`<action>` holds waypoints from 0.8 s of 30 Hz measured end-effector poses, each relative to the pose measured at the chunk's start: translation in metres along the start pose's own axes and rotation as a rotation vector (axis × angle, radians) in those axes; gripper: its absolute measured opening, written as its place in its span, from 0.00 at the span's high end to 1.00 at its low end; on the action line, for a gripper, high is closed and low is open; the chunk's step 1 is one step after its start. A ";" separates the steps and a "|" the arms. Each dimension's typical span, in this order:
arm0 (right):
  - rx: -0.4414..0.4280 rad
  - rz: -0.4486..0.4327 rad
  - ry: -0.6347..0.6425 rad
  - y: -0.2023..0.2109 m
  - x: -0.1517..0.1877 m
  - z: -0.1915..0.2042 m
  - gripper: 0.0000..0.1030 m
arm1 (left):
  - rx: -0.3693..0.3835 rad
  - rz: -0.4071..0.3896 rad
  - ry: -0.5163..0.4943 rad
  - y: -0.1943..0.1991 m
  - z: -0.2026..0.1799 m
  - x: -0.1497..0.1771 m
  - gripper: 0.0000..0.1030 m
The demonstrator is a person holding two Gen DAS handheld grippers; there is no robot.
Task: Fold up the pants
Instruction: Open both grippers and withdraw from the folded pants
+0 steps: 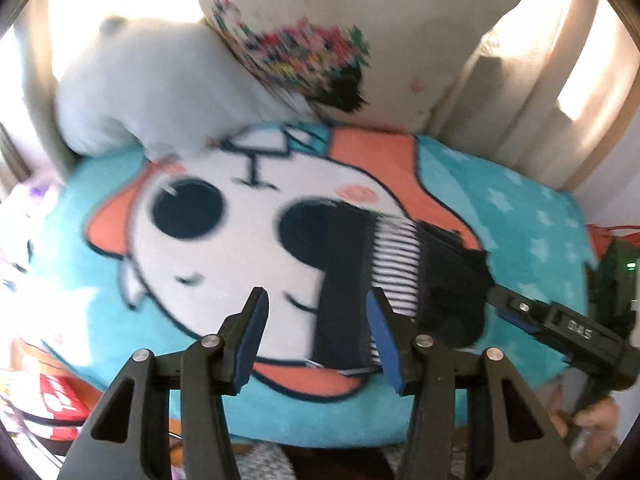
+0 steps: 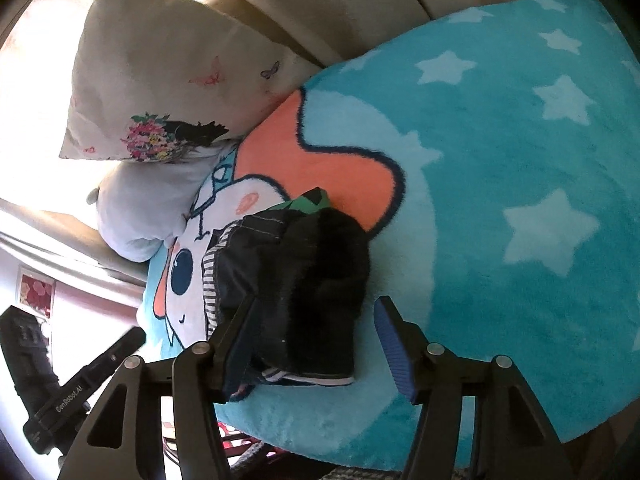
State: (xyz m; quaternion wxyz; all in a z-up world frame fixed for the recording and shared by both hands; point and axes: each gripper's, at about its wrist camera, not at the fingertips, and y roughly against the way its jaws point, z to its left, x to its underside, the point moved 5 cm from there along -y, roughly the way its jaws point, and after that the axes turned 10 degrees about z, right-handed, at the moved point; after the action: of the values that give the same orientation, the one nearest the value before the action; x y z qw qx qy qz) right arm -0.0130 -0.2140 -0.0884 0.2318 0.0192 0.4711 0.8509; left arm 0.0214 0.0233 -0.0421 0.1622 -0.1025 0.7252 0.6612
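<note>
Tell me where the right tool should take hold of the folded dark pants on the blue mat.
Probably the near folded edge of the pants, where the striped band peeks out at the bottom. Come in from the near side, low over the mat: the bundle lies flat and thick, and that edge already sits between the open pads of the right tool.

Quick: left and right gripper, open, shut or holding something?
Left gripper: open, empty, above the rug.
Right gripper: open around the folded pants, not clamping.

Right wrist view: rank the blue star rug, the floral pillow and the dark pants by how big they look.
1. blue star rug, by far the largest.
2. floral pillow.
3. dark pants, folded small; close to the pillow in apparent size, and nearer the camera, so that order is unsure.
</note>
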 end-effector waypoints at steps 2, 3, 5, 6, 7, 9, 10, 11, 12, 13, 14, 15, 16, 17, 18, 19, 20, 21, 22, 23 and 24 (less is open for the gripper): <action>0.009 0.009 0.025 -0.003 0.000 0.004 0.38 | -0.048 -0.029 0.004 0.005 0.005 -0.002 0.52; 0.014 0.011 0.037 -0.004 0.000 0.008 0.38 | -0.066 -0.036 0.005 0.006 0.007 -0.004 0.52; 0.024 0.012 0.053 -0.007 0.001 0.013 0.38 | -0.112 -0.046 0.002 0.007 0.010 -0.005 0.51; 0.030 0.011 0.059 -0.007 0.001 0.015 0.38 | -0.124 -0.046 0.000 0.006 0.011 -0.005 0.51; 0.034 0.010 0.063 -0.008 0.001 0.016 0.37 | -0.135 -0.044 -0.002 0.005 0.012 -0.005 0.51; 0.040 0.008 0.061 -0.008 0.001 0.015 0.37 | -0.142 -0.027 -0.004 0.001 0.012 -0.005 0.51; 0.044 0.010 0.053 -0.009 0.001 0.012 0.36 | -0.141 -0.019 -0.006 -0.001 0.012 -0.005 0.51; 0.046 0.010 0.044 -0.009 0.002 0.012 0.36 | -0.141 -0.008 -0.008 -0.004 0.011 -0.005 0.51; 0.048 0.013 0.036 -0.010 0.002 0.009 0.36 | -0.145 -0.003 -0.011 -0.005 0.010 -0.004 0.51; 0.051 0.017 0.030 -0.011 0.003 0.007 0.36 | -0.146 0.002 -0.013 -0.007 0.009 -0.003 0.51; 0.053 0.021 0.025 -0.012 0.003 0.005 0.36 | -0.143 0.010 -0.015 -0.008 0.008 -0.003 0.51; 0.055 0.024 0.019 -0.012 0.003 0.003 0.36 | -0.140 0.018 -0.016 -0.011 0.006 -0.003 0.51; 0.056 0.026 0.016 -0.013 0.003 0.001 0.36 | -0.138 0.025 -0.018 -0.013 0.005 -0.003 0.51; 0.059 0.028 0.014 -0.013 0.003 -0.001 0.36 | -0.134 0.032 -0.021 -0.015 0.005 -0.003 0.51; 0.061 0.029 0.014 -0.013 0.004 -0.002 0.36 | -0.131 0.039 -0.023 -0.017 0.003 -0.003 0.51; 0.065 0.030 0.011 -0.013 0.004 -0.003 0.36 | -0.126 0.045 -0.025 -0.019 0.002 -0.003 0.51; 0.065 0.031 0.012 -0.013 0.003 -0.005 0.36 | -0.121 0.053 -0.027 -0.021 0.001 -0.003 0.51; 0.067 0.033 0.009 -0.013 0.003 -0.006 0.35 | -0.117 0.060 -0.028 -0.022 0.000 -0.003 0.51; 0.069 0.034 0.007 -0.013 0.003 -0.007 0.35 | -0.116 0.065 -0.029 -0.023 -0.001 -0.003 0.51; 0.070 0.035 0.004 -0.013 0.003 -0.009 0.35 | -0.116 0.069 -0.029 -0.024 -0.002 -0.003 0.51; 0.072 0.036 0.002 -0.013 0.003 -0.009 0.35 | -0.114 0.072 -0.028 -0.025 -0.002 -0.003 0.51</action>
State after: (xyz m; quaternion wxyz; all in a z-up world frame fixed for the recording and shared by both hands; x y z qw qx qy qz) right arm -0.0136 -0.2142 -0.1048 0.2149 0.0350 0.5011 0.8375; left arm 0.0329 0.0181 -0.0645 0.1421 -0.0762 0.6871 0.7084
